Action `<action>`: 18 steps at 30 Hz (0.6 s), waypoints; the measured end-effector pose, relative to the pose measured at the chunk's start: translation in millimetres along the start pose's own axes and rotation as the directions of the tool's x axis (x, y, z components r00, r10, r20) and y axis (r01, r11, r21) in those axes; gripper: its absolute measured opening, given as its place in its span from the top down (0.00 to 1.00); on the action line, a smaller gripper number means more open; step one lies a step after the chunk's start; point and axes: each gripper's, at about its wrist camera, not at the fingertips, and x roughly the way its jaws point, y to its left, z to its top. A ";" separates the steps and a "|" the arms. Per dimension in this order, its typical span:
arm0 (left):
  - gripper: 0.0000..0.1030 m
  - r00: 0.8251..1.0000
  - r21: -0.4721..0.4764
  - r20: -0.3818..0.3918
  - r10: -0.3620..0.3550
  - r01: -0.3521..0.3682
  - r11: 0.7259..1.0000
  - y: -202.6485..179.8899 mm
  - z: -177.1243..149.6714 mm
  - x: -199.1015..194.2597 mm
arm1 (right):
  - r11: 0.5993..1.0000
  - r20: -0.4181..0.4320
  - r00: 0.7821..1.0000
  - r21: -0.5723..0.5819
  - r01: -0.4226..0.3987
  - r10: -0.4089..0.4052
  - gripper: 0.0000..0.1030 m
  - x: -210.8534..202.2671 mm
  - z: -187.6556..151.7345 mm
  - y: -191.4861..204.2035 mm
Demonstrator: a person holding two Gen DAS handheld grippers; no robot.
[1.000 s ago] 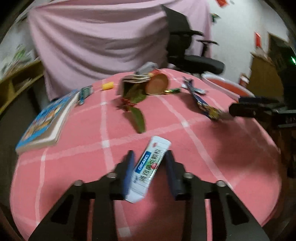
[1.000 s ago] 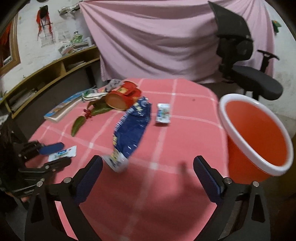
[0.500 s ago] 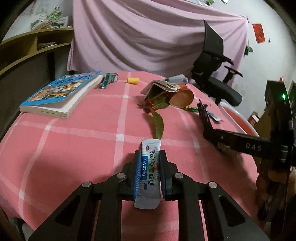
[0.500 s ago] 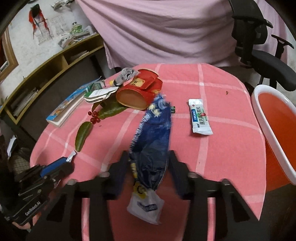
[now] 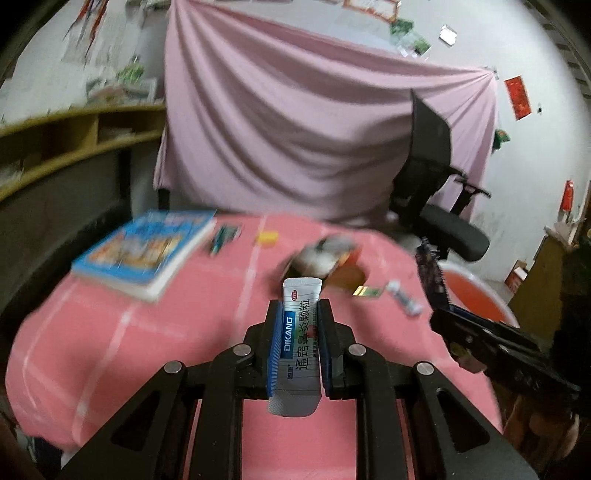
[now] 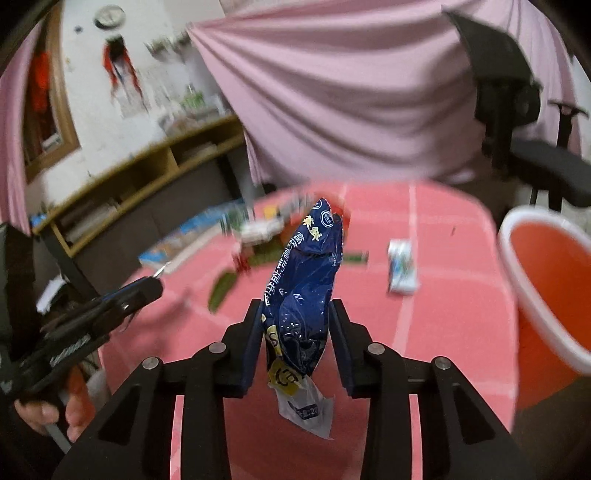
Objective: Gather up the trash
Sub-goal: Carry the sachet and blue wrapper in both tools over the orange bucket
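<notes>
Trash is partly gathered: the left gripper (image 5: 298,345) clamps a white medicine sachet (image 5: 297,343), the right gripper's (image 6: 296,334) jaws are closing on a blue snack bag (image 6: 303,291), both lifted off the pink table (image 6: 443,295), while another sachet (image 6: 402,271) remains there and the orange bin (image 6: 546,295) looks empty.

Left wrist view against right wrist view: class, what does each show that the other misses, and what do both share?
Left only: the left gripper shut on a white sachet.
Right only: the right gripper, jaws closing on a blue bag, and a wall clock.
Both: the pink table, book, orange bin and black chair.
</notes>
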 end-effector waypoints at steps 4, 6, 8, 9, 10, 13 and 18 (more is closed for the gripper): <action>0.85 0.995 0.045 0.080 -0.052 0.049 0.998 -41.9 28.8 0.2 | 0.998 0.190 0.980 0.004 0.057 -0.057 0.68 -40.0 15.4 -19.2; 0.85 0.991 0.069 0.099 -0.087 0.080 0.994 -62.3 42.1 7.2 | 0.995 0.258 0.961 0.018 0.102 -0.103 0.68 -56.8 19.7 -33.7; 0.85 0.986 0.095 0.110 -0.122 0.112 0.989 -83.4 53.9 16.0 | 0.987 0.305 0.939 0.042 0.156 -0.161 0.68 -70.5 22.3 -50.4; 0.85 0.983 0.114 0.112 -0.146 0.133 0.985 -96.9 58.5 20.1 | 0.983 0.320 0.930 0.056 0.173 -0.182 0.68 -75.0 23.2 -57.8; 0.85 0.981 0.127 0.110 -0.162 0.148 0.981 -105.4 62.2 24.7 | 0.979 0.337 0.919 0.074 0.191 -0.205 0.68 -79.5 23.3 -66.4; 0.85 0.971 0.167 0.092 -0.223 0.205 0.964 -138.5 68.1 41.3 | 0.957 0.363 0.886 0.137 0.256 -0.289 0.68 -89.6 22.0 -96.1; 0.85 0.953 0.219 0.002 -0.304 0.296 0.930 -191.1 62.5 84.0 | 0.911 0.342 0.852 0.257 0.321 -0.397 0.68 -99.6 13.4 -145.0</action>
